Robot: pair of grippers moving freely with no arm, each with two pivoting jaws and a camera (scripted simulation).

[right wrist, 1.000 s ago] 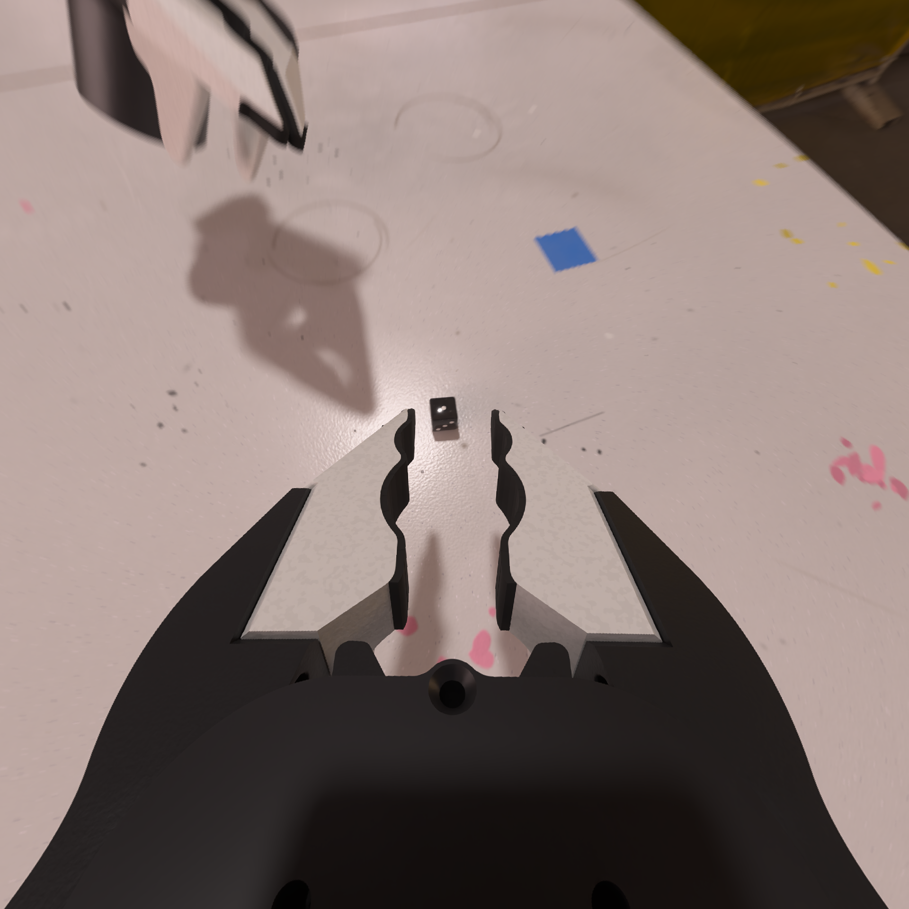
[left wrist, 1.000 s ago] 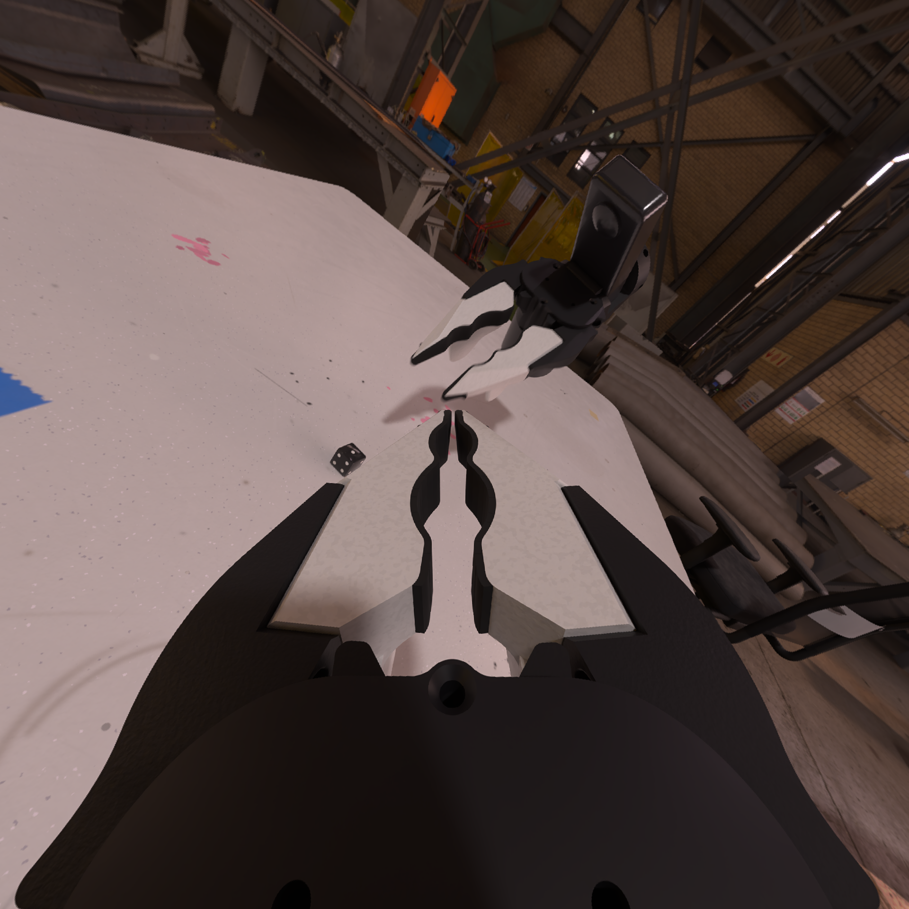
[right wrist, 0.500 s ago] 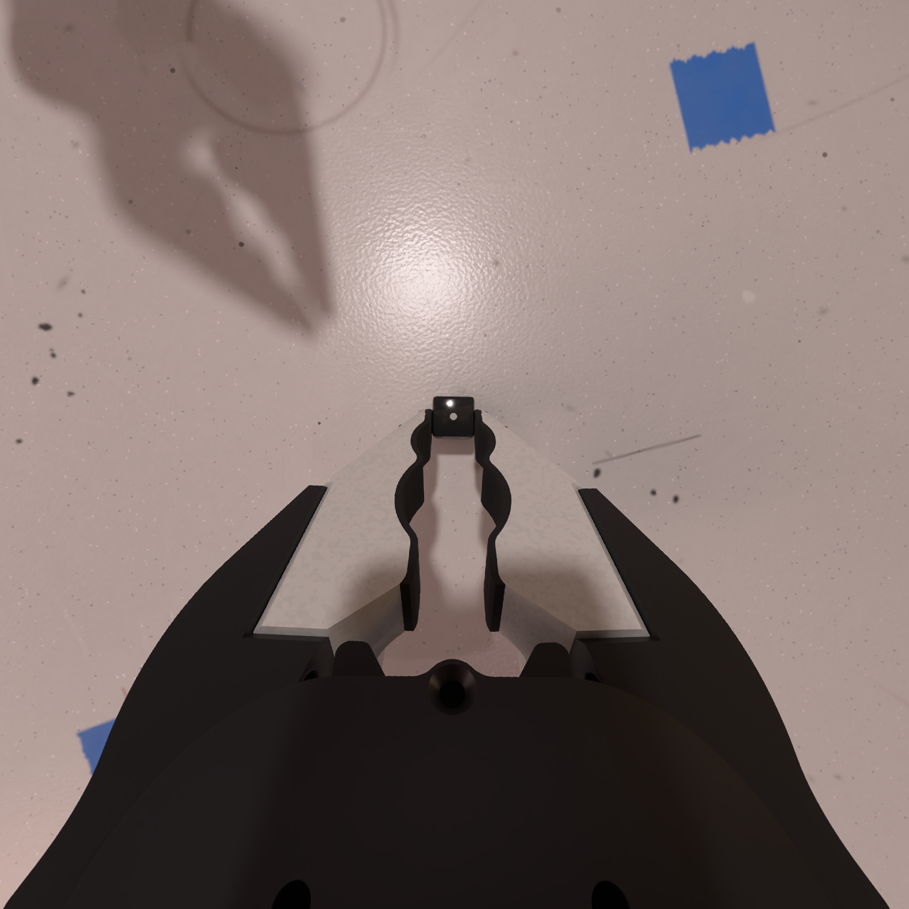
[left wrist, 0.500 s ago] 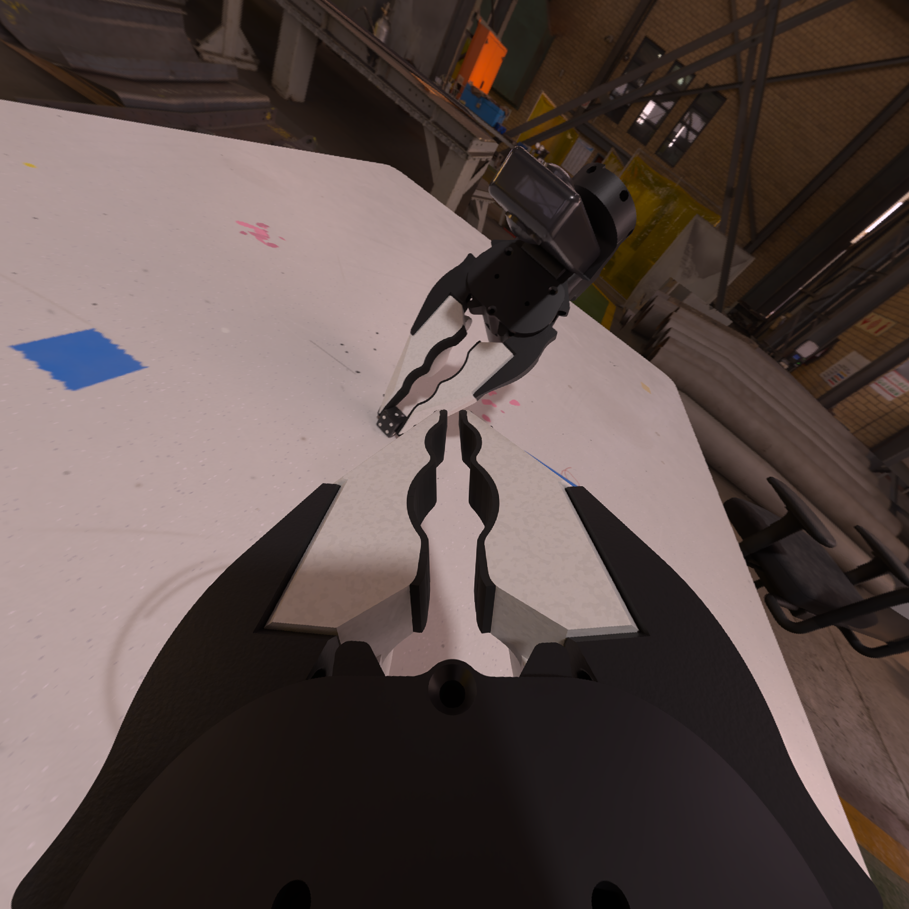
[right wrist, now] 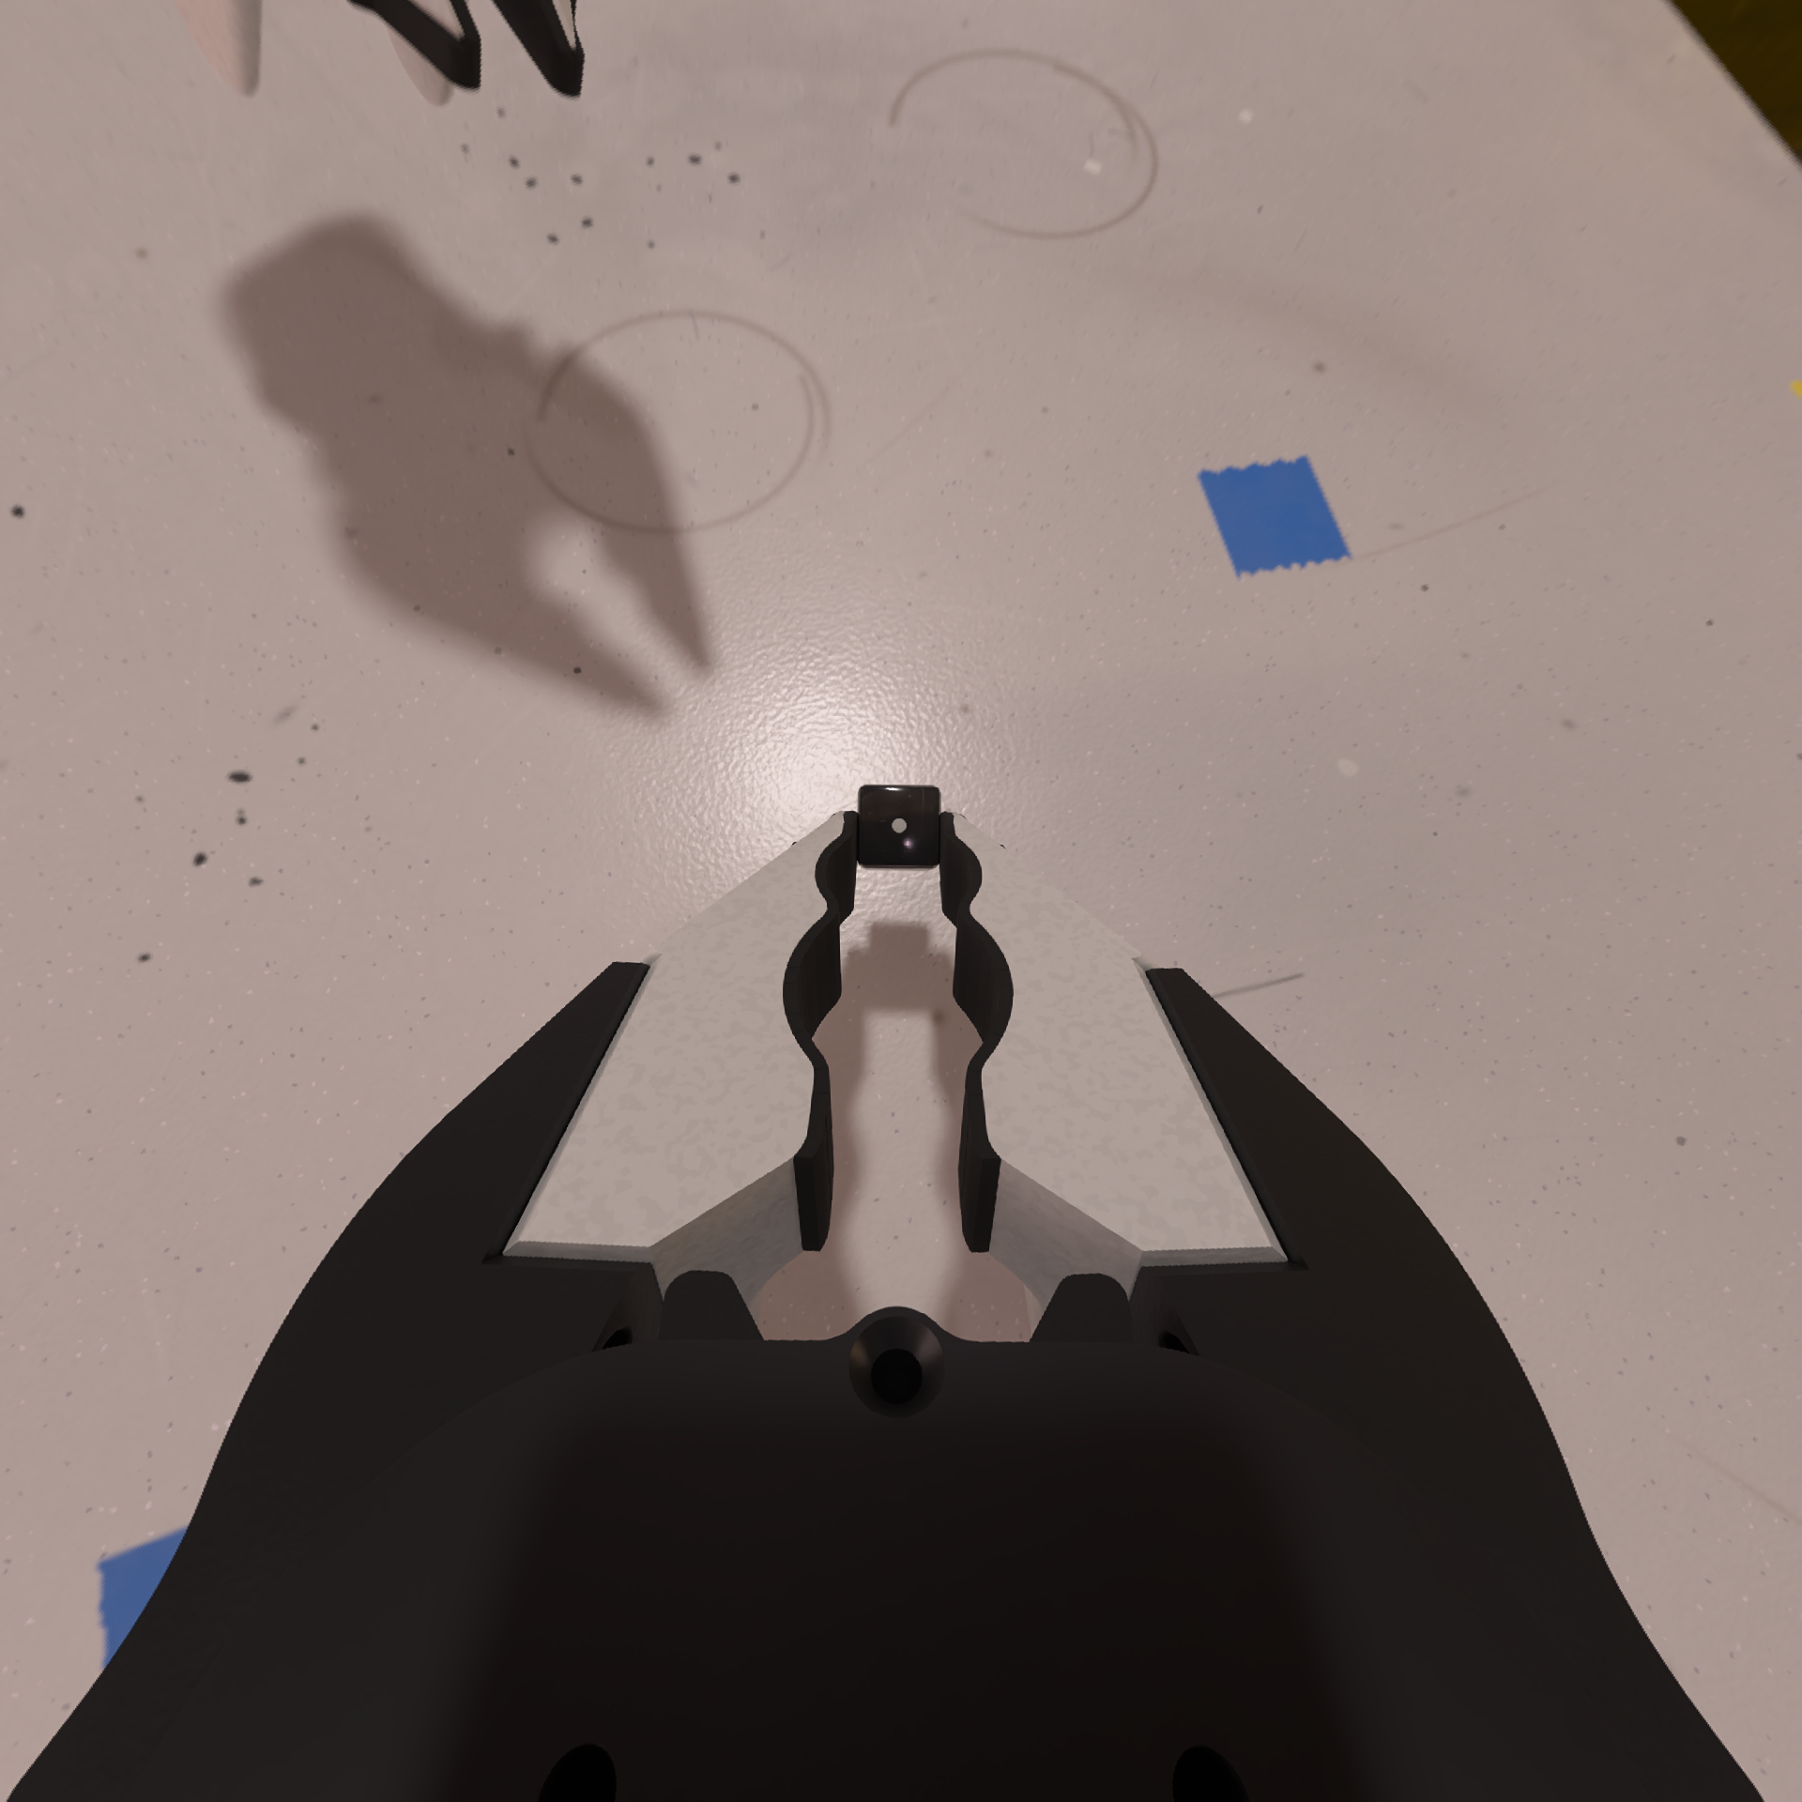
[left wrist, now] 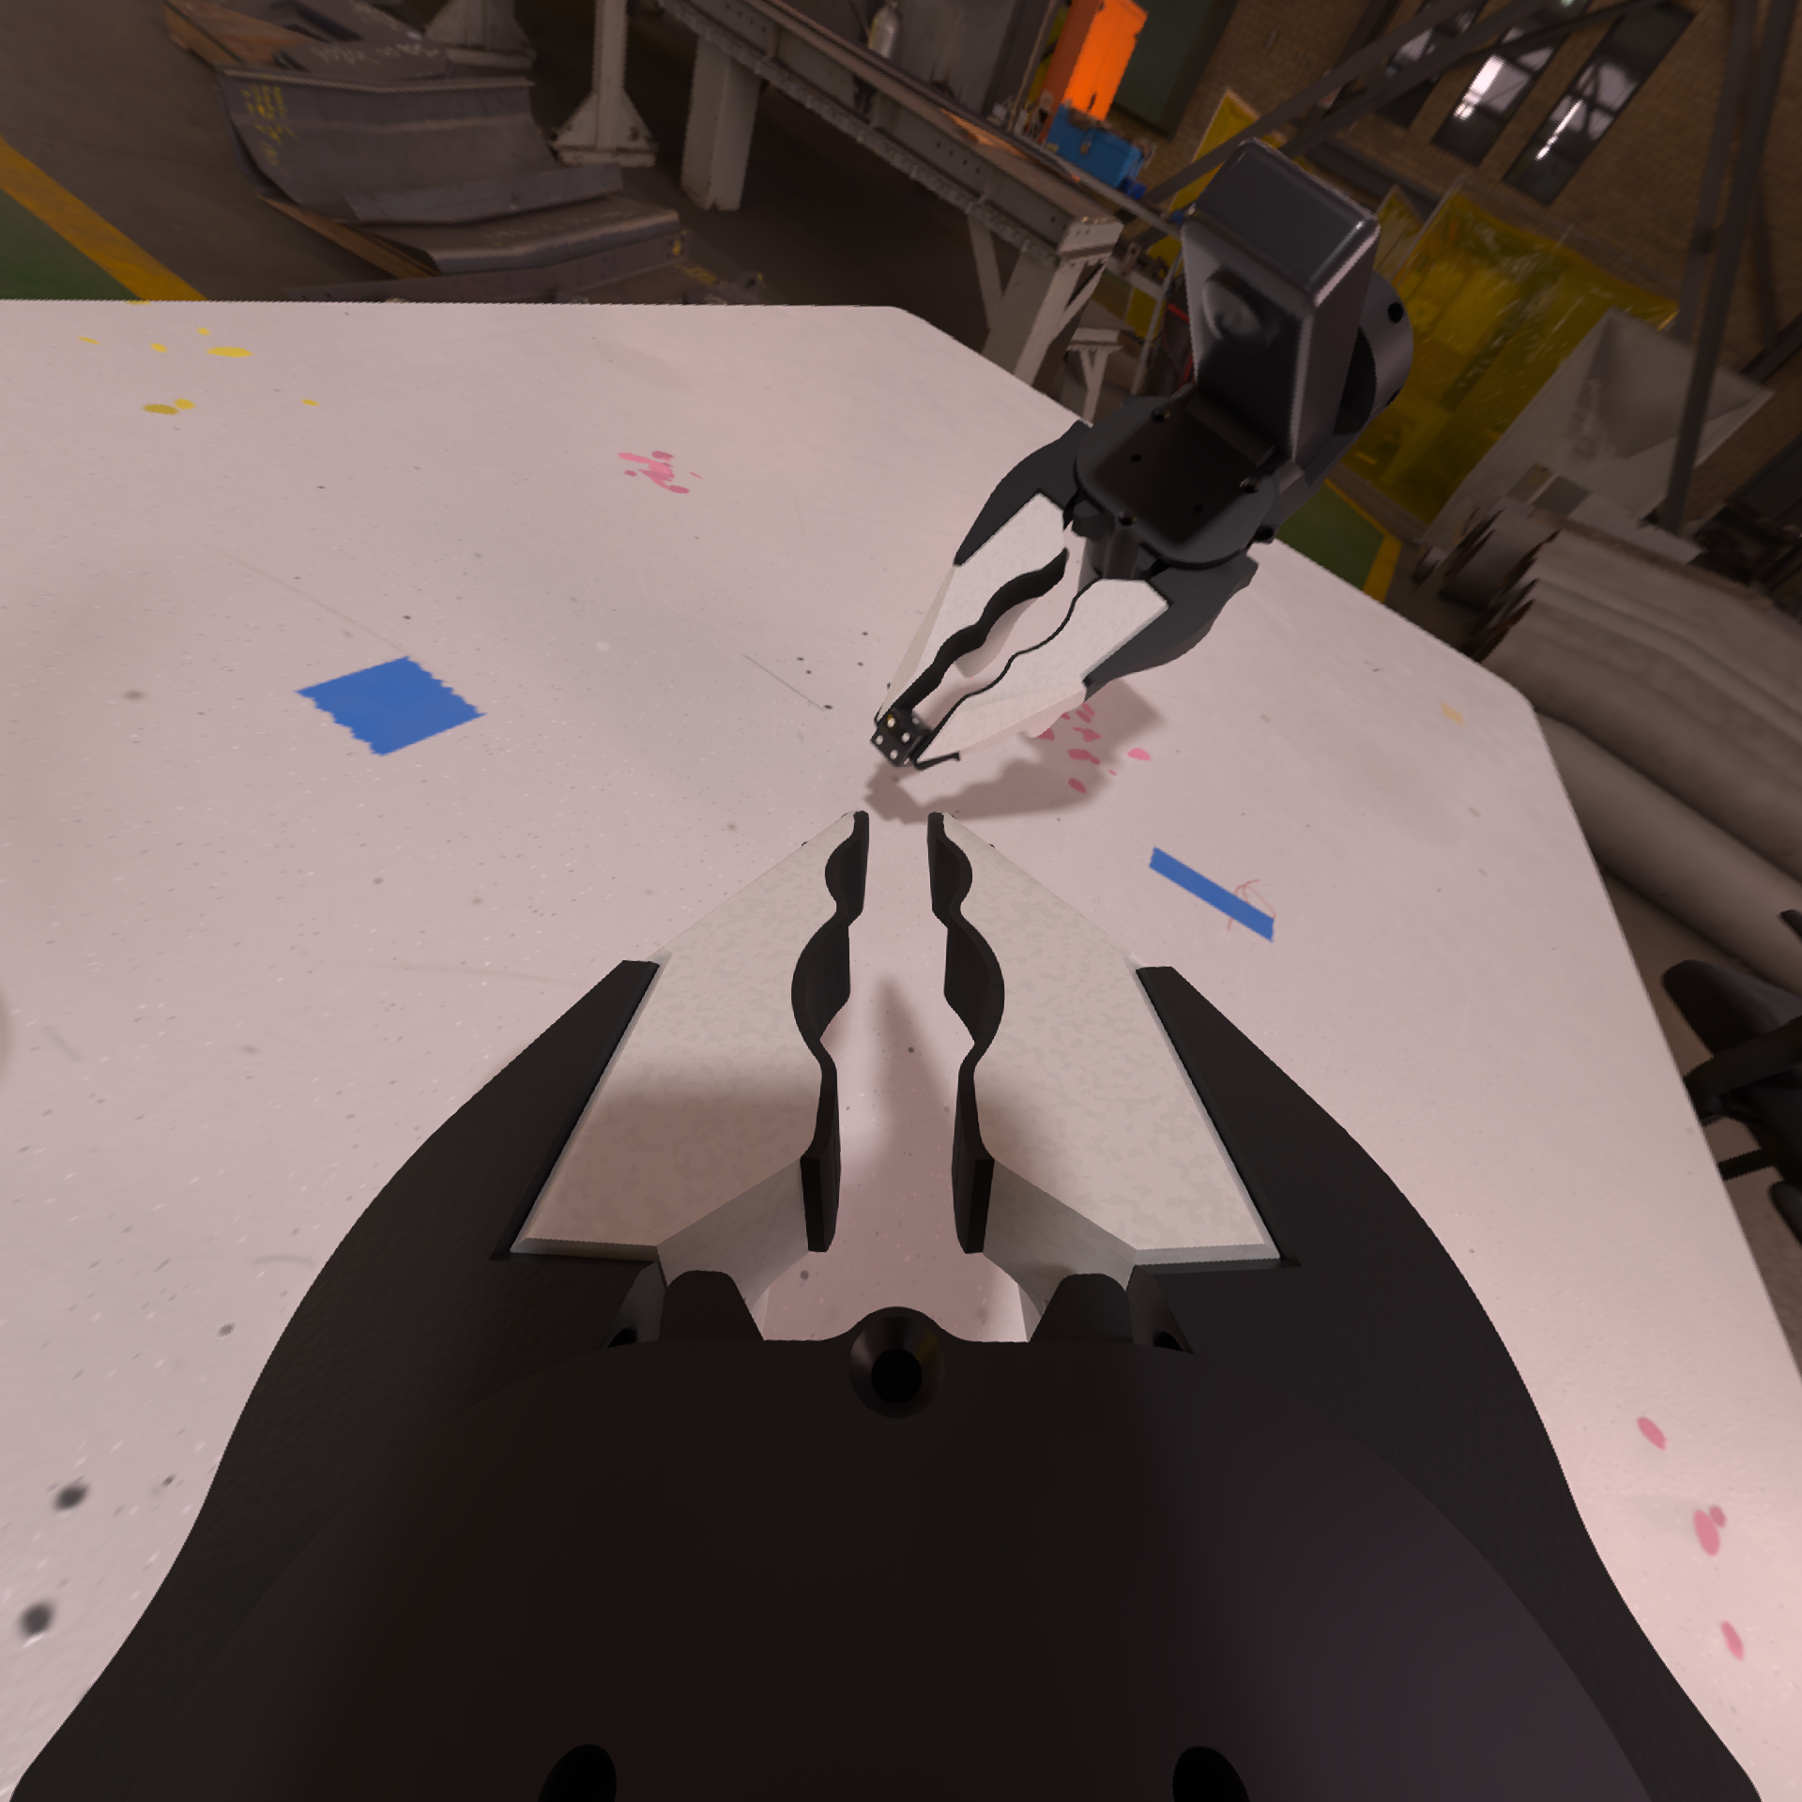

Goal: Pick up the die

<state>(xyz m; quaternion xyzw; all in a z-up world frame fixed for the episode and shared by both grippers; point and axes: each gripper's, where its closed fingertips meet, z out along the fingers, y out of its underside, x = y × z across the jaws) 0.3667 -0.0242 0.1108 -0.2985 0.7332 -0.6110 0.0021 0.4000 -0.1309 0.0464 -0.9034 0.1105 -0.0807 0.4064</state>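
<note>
A: How far along is the task judged to be?

B: The grasp appears made. In the right wrist view the die [right wrist: 898,827] is seen pinched at the very tips of the right gripper [right wrist: 898,834], one finger pressed against each side. From the left wrist view the same die [left wrist: 899,736] is shown clamped at those tips, with a shadow cast on the white table [left wrist: 488,975] just beneath it, so it is judged to be slightly clear of the surface, though only barely.

A: And the left gripper?

B: The left gripper [left wrist: 894,829] is held above the table with nothing between its fingers; a narrow gap is left between the tips, so it is counted as slightly spread. It is kept just short of the die.

A: What is left?

B: A clear raise, it is judged. Since the die is gripped only at the fingertips, a slip could be risked.
</note>
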